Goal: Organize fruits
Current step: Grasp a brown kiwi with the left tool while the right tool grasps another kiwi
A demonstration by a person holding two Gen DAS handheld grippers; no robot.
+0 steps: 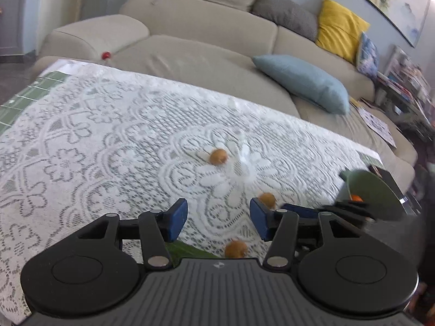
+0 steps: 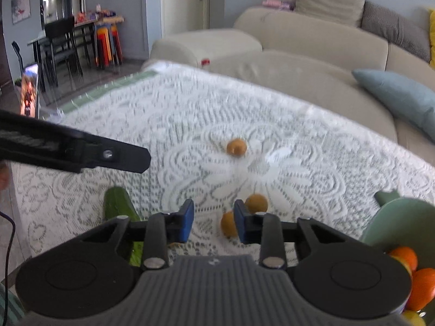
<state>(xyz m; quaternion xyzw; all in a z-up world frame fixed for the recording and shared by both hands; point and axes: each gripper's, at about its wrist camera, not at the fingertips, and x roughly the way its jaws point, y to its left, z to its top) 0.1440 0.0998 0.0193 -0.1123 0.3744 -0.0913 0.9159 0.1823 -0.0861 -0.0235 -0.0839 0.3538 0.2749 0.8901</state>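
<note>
Three small brown round fruits lie on the lace tablecloth (image 1: pixel 108 125): one far (image 1: pixel 218 156), one by my left gripper's right pad (image 1: pixel 267 199), one just below its open jaws (image 1: pixel 236 249). My left gripper (image 1: pixel 218 218) is open and empty. My right gripper (image 2: pixel 214 221) is open and empty; two brown fruits (image 2: pixel 256 203) (image 2: pixel 227 224) sit beside its right pad, the third (image 2: pixel 236 147) farther off. A green bowl (image 2: pixel 402 222) at the right holds orange and yellow fruit (image 2: pixel 422 288). A green cucumber (image 2: pixel 119 206) lies at the left.
A beige sofa (image 1: pixel 190 40) with a blue pillow (image 1: pixel 301 81) and a yellow cushion (image 1: pixel 339 30) runs behind the table. The left gripper's black body (image 2: pixel 76 149) crosses the left side of the right wrist view. The bowl (image 1: pixel 372 193) stands near the table's right edge.
</note>
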